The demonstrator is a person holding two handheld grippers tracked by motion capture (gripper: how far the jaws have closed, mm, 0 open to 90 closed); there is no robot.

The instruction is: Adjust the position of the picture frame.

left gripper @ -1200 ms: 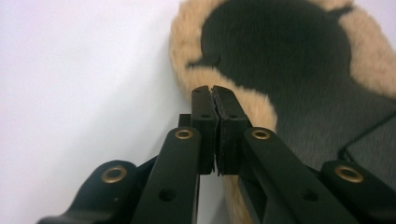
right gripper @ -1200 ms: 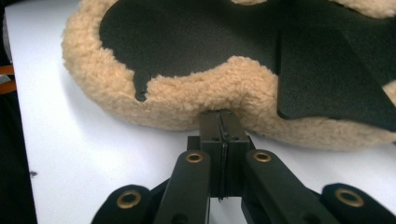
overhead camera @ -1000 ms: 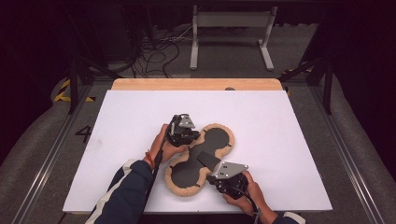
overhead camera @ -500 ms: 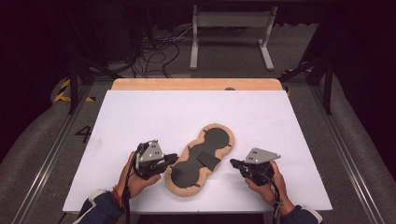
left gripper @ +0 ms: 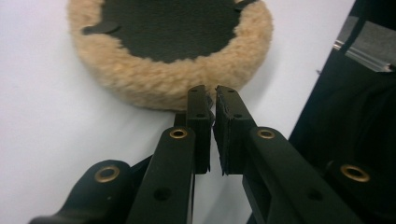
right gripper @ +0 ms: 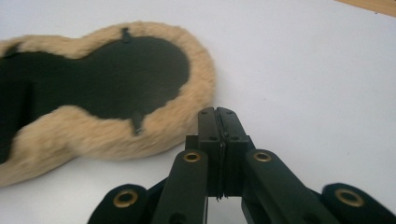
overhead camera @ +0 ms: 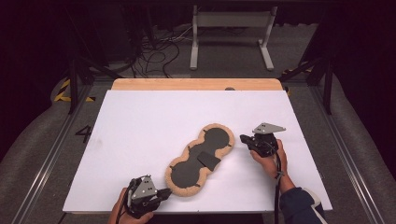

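Both grippers sit off the ends of the fleece-edged pad (overhead camera: 200,159) in the high view, the left gripper (overhead camera: 164,192) at its near left end, the right gripper (overhead camera: 243,138) beside its far right end, on the white table (overhead camera: 140,121). From the left gripper view its 2 jaws stand nearly closed and empty just short of the fleece rim, so I judge a grasp is pending and opening comes next. From the right gripper view, jaws pressed together, empty, near the rim.

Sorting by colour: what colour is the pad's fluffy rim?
Tan; the fleece rim shows best in the right gripper view.
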